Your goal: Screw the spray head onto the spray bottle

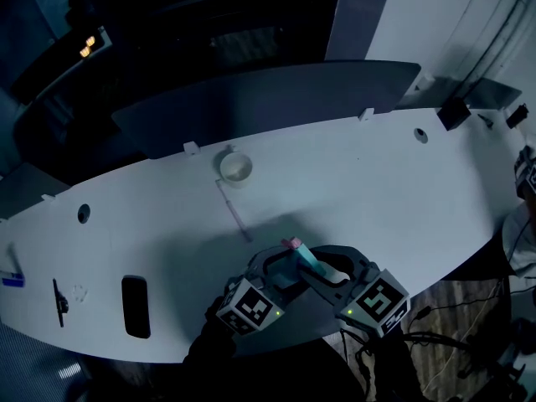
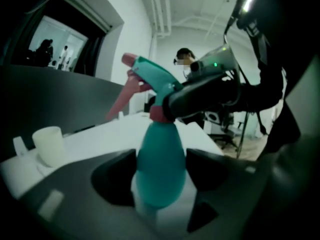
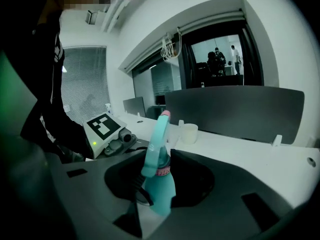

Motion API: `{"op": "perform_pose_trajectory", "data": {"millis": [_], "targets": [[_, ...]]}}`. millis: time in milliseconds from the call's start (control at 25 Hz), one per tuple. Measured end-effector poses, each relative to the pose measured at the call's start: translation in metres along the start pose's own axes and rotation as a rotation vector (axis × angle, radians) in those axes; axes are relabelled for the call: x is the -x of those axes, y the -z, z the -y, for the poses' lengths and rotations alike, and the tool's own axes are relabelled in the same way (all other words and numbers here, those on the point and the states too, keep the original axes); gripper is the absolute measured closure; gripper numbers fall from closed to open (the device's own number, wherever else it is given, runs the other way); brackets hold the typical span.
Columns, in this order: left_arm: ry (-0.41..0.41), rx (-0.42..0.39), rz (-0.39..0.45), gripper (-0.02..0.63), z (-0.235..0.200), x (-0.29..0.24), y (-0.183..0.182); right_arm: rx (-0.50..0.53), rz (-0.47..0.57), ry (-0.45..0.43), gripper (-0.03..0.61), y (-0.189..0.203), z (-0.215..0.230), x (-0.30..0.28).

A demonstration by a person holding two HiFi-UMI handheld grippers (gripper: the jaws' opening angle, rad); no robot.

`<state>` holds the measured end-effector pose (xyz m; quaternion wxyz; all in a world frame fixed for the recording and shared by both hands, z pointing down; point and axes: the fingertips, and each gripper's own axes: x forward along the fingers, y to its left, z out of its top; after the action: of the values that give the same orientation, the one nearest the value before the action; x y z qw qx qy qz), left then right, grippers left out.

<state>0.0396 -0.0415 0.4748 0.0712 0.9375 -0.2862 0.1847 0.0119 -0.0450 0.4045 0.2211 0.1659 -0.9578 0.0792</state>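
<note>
Two grippers met over the near edge of the long white table (image 1: 394,182), and between them sat the task's thing: a teal plastic spray bottle (image 2: 161,164) with a teal spray head (image 2: 152,79) on top, its nozzle and trigger pink. The left gripper (image 2: 161,176) was clamped on the bottle's belly, jaws pressing either flank. The right gripper (image 3: 159,176) came across from the opposite side, higher up, closed around the pink threaded collar (image 3: 161,172) where head meets neck. So the bottle's long axis ran up out of the left jaws, the head end nearer the right gripper, which looked like the one to do the turning while the left held firm. How far the collar had threaded down I could not tell. Well clear beyond sat a small white cup (image 1: 235,167), a thin pale rod (image 1: 234,214) lying flat, and a black flat slab (image 1: 135,306) off to the left; nothing stood in the way of a twist.
</note>
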Motion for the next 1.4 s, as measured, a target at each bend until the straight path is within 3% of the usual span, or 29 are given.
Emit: {"op": "perform_pose_trajectory", "data": {"millis": [80,280,400,480,680,800,920,1040,1200,1400], "targets": [[-0.046,0.004,-0.005,0.304,-0.004,-0.001,-0.001,0.003,0.005,0.035,0.448,0.001,0.003,-0.003],[-0.334,0.038,-0.022,0.305,-0.016,-0.002,-0.006,-0.059,0.062,0.212,0.448,0.002,0.012,-0.002],[-0.397,0.054,-0.008,0.305,-0.014,0.000,-0.005,-0.038,0.061,0.231,0.448,-0.004,0.004,-0.001],[-0.343,0.046,-0.007,0.305,-0.011,0.001,-0.004,0.003,0.048,0.198,0.448,-0.003,-0.001,-0.001],[-0.040,-0.023,-0.002,0.305,0.004,0.004,0.002,0.068,0.028,0.019,0.448,-0.003,-0.010,0.002],[0.035,-0.052,-0.016,0.305,0.008,0.008,0.004,0.113,0.004,-0.059,0.448,0.001,-0.014,0.003],[0.036,-0.054,-0.043,0.305,0.008,0.006,0.004,0.148,-0.052,-0.083,0.448,0.005,-0.014,0.002],[-0.027,-0.061,-0.080,0.305,0.002,0.000,0.004,0.147,-0.065,-0.010,0.448,0.003,-0.009,-0.002],[-0.066,-0.006,-0.027,0.305,-0.003,0.001,0.003,0.075,0.054,0.064,0.446,-0.004,-0.007,-0.003],[-0.077,0.006,-0.003,0.305,-0.005,-0.001,0.002,-0.048,0.192,0.135,0.445,0.000,-0.001,0.001]]}}
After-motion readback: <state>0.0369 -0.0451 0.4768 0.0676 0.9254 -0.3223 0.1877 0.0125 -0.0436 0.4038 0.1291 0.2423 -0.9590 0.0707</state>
